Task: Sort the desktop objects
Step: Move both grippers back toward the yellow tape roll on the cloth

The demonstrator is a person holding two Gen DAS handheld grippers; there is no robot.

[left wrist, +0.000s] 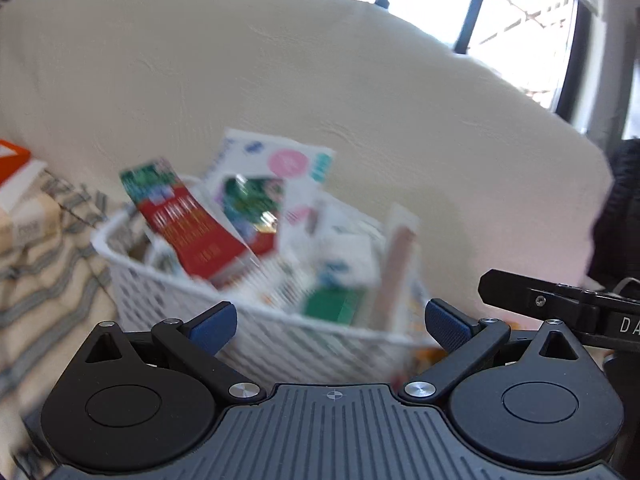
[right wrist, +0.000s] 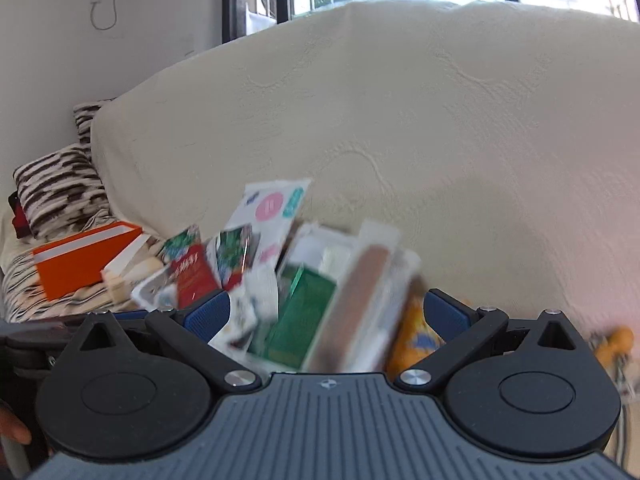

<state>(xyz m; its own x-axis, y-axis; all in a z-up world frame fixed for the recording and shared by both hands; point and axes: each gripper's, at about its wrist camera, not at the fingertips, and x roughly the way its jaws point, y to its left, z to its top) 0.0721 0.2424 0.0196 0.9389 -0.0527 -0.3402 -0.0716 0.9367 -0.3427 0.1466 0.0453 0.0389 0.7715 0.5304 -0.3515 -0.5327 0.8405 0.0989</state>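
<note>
Clearly, both tools are released. The left gripper (left wrist: 330, 322) is held with its blue pads spread wide and nothing between them, just in front of the white lattice basket (left wrist: 168, 292). The right gripper (right wrist: 327, 314) is likewise spread; packets appear between its pads in the right wrist view, but no contact with them can be made out.

The basket is crammed with blurred packets whose print cannot be read. A red and green packet (left wrist: 188, 224) is propped at the basket's left end, a white card with a pink circle (left wrist: 276, 160) rises at its back, a green box (left wrist: 334, 304) is tucked low at its front, and a long tan strip in clear wrap (left wrist: 398, 264) stands at its right end. Something orange (right wrist: 414, 338) is glimpsed right of the basket, mostly hidden. An orange and white box (right wrist: 80, 260) lies left of the basket on striped cloth (left wrist: 48, 280). A cream cover (left wrist: 280, 80) fills the space behind the basket.
</note>
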